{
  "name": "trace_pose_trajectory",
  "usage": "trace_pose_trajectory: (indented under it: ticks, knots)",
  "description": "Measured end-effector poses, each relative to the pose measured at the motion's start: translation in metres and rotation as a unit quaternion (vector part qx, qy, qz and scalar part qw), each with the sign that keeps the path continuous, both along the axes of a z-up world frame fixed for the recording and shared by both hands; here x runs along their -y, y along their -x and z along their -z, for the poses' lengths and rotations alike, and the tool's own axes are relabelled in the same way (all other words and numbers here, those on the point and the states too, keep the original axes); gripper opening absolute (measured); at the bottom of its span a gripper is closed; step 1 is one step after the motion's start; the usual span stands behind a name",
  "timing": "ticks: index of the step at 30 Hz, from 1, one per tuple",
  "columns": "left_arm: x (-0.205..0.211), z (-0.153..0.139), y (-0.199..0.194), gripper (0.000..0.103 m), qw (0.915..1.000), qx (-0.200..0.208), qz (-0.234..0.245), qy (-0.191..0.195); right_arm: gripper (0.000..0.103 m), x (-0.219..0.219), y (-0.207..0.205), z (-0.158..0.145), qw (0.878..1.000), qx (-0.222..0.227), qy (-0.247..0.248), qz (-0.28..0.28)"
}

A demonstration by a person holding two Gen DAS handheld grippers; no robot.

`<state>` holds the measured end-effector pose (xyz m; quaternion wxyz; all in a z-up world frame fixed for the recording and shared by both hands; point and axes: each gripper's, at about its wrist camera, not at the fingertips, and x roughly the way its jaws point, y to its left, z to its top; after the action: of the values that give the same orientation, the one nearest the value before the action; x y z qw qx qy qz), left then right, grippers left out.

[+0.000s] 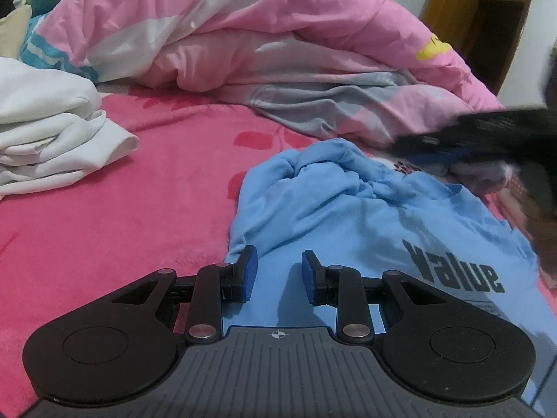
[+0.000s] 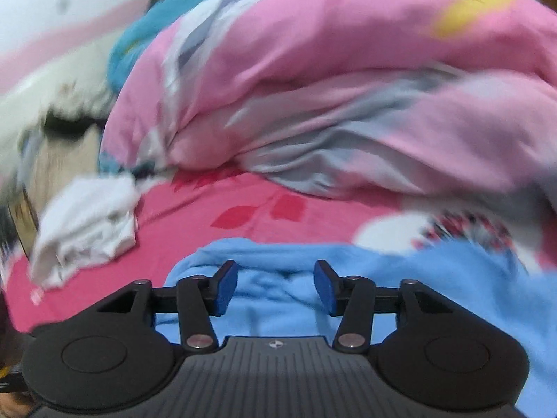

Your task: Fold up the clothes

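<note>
A light blue T-shirt [image 1: 365, 209] with dark "Value" lettering lies crumpled on the pink bed cover. My left gripper [image 1: 278, 273] hovers open just above its near left edge, nothing between the blue pads. In the left wrist view the right gripper [image 1: 470, 136] shows as a dark blur over the shirt's far right side. In the right wrist view, which is motion-blurred, my right gripper [image 2: 276, 285] is open above the bunched blue T-shirt [image 2: 400, 278], holding nothing.
A pile of white clothing [image 1: 52, 136] sits at the left on the pink bed cover [image 1: 122, 237]. A big pink and grey duvet [image 1: 278, 55] is heaped along the back. A wooden door [image 1: 477, 24] stands at the far right. White clothing [image 2: 87, 223] also lies left.
</note>
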<state>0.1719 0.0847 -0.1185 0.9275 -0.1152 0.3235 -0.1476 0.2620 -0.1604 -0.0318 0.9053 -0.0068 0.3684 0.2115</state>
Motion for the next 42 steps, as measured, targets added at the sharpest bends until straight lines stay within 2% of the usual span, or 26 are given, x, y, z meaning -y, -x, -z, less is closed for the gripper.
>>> trace_pose_trajectory:
  ticks: [2,5,10,13,14,15,17,19,24,25,30,32,34,42]
  knots:
    - [0.004,0.0,0.0,0.028,0.9999,0.003,0.0,-0.01,0.062,-0.029,-0.013,0.004,0.998,0.002,0.041,-0.037]
    - [0.007,-0.001,0.001,0.028,0.9998,0.006,0.0,-0.019,0.068,-0.063,-0.038,0.008,0.995,-0.009,0.078,-0.069]
    - [0.007,-0.001,0.002,0.028,0.9998,0.005,-0.001,-0.019,0.07,-0.106,-0.082,0.021,0.983,-0.083,0.123,-0.111]
    - [0.007,-0.001,0.002,0.028,0.9999,0.003,-0.003,-0.016,0.071,-0.116,-0.092,0.032,0.973,-0.144,0.141,-0.11]
    - [0.007,-0.001,0.001,0.028,0.9999,0.002,-0.004,-0.015,0.071,-0.119,-0.091,0.032,0.971,-0.151,0.147,-0.114]
    - [0.008,-0.002,0.002,0.028,0.9999,0.001,-0.004,-0.015,0.071,-0.121,-0.089,0.031,0.969,-0.15,0.152,-0.12]
    - [0.008,-0.002,0.001,0.028,0.9999,0.001,-0.005,-0.014,0.081,-0.124,-0.084,0.028,0.967,-0.147,0.163,-0.133]
    - [0.008,-0.002,0.001,0.028,0.9999,0.0,-0.006,-0.015,0.087,-0.129,-0.081,0.032,0.964,-0.144,0.176,-0.136]
    - [0.008,-0.002,0.0,0.029,0.9999,-0.003,-0.008,-0.009,0.088,-0.143,-0.075,0.046,0.958,-0.136,0.213,-0.139]
    - [0.008,-0.002,0.0,0.029,0.9999,-0.004,-0.008,-0.008,0.086,-0.146,-0.074,0.049,0.956,-0.134,0.22,-0.14]
    - [0.007,-0.003,0.0,0.029,0.9999,-0.006,-0.01,-0.006,0.054,-0.154,-0.064,0.044,0.953,-0.117,0.224,-0.17]
    - [0.008,-0.003,0.0,0.029,0.9999,-0.007,-0.011,-0.008,0.025,-0.16,-0.057,0.041,0.949,-0.1,0.24,-0.178]
    - [0.009,-0.004,0.001,0.029,0.9999,-0.007,-0.011,-0.011,0.015,-0.165,-0.05,0.039,0.946,-0.079,0.256,-0.183]
    - [0.007,-0.009,0.005,0.032,0.9999,-0.01,-0.011,-0.002,0.011,-0.19,-0.032,0.007,0.951,0.004,0.236,-0.201]
